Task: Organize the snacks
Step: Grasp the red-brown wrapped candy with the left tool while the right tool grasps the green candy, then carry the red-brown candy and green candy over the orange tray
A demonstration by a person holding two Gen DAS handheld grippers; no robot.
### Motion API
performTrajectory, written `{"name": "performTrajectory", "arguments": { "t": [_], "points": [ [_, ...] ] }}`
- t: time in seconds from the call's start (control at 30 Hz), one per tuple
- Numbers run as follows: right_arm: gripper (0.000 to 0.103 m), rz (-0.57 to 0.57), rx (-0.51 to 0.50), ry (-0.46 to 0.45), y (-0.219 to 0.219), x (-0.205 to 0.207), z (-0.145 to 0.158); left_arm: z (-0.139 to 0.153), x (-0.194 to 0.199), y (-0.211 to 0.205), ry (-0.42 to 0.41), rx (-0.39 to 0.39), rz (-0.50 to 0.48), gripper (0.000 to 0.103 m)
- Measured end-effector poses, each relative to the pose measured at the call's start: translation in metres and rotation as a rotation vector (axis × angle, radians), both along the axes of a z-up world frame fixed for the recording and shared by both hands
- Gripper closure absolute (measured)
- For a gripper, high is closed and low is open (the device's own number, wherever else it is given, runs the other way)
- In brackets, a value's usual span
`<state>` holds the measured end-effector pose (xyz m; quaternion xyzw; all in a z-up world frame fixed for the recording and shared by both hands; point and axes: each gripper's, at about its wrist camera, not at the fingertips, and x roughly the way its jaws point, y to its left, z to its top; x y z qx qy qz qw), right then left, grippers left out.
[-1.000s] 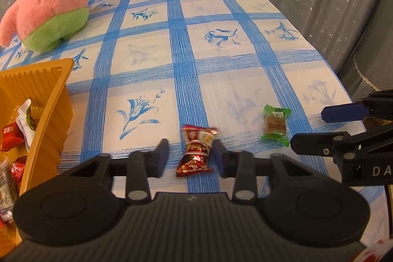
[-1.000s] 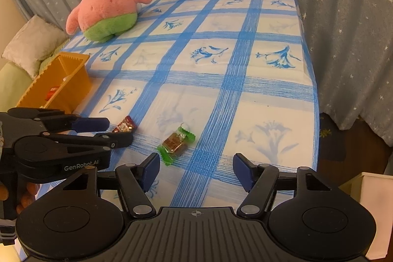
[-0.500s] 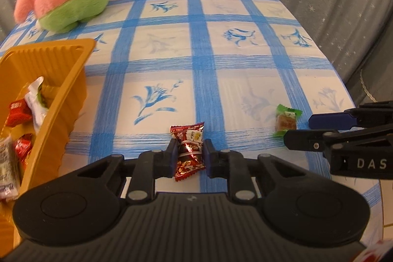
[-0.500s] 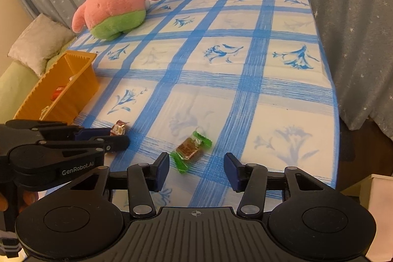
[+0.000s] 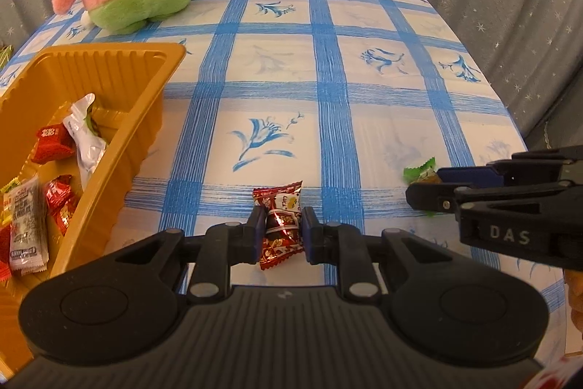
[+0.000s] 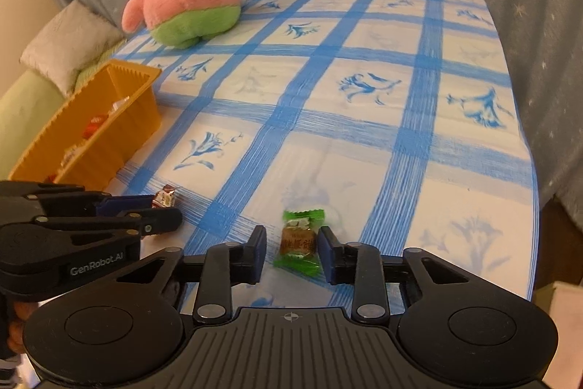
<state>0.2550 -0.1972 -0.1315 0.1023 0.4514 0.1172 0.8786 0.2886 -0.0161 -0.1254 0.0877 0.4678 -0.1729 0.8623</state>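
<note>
While our left gripper (image 5: pixel 280 233) pinches the red candy (image 5: pixel 280 225) above the checked tablecloth (image 5: pixel 328 97), beside the orange tray (image 5: pixel 120 148), our right gripper (image 6: pixel 291 252) stands parted around the green candy (image 6: pixel 298 243); only its right finger (image 6: pixel 326 252) appears to touch the wrapper.

"DAS" on right gripper (image 5: pixel 430 186) side; "GenRobot.AI" on left gripper (image 6: pixel 165 211) side.

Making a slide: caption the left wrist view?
Left gripper pinches a red candy beside the orange snack tray.
</note>
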Motion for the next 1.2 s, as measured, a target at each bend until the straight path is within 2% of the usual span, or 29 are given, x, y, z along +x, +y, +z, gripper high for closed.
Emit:
{"name": "performTrajectory", "arguments": {
  "t": [0.17, 0.43, 0.57, 0.73, 0.9, 1.2],
  "points": [
    [0.075, 0.054, -0.107, -0.030, 0.014, -0.002, -0.002, -0.001, -0.001, 0.002, 0.003, 0.000, 0.008, 0.084],
    [0.080, 0.087, -0.170, -0.044, 0.020, -0.003, -0.004, 0.002, -0.005, 0.003, -0.003, -0.001, 0.013, 0.084],
    [0.081, 0.120, -0.233, -0.071, 0.028, -0.007, -0.005, 0.007, -0.010, 0.003, -0.011, -0.004, 0.016, 0.084],
    [0.082, 0.116, -0.204, -0.060, 0.023, -0.005, -0.005, 0.015, -0.021, 0.006, -0.022, -0.013, 0.027, 0.084],
    [0.082, 0.097, -0.113, -0.020, 0.013, -0.004, 0.000, 0.025, -0.031, 0.011, -0.038, -0.021, 0.049, 0.084],
    [0.082, 0.150, -0.009, -0.033, 0.021, -0.024, 0.033, 0.053, -0.054, 0.025, -0.076, -0.045, 0.096, 0.084]
  ]
}}
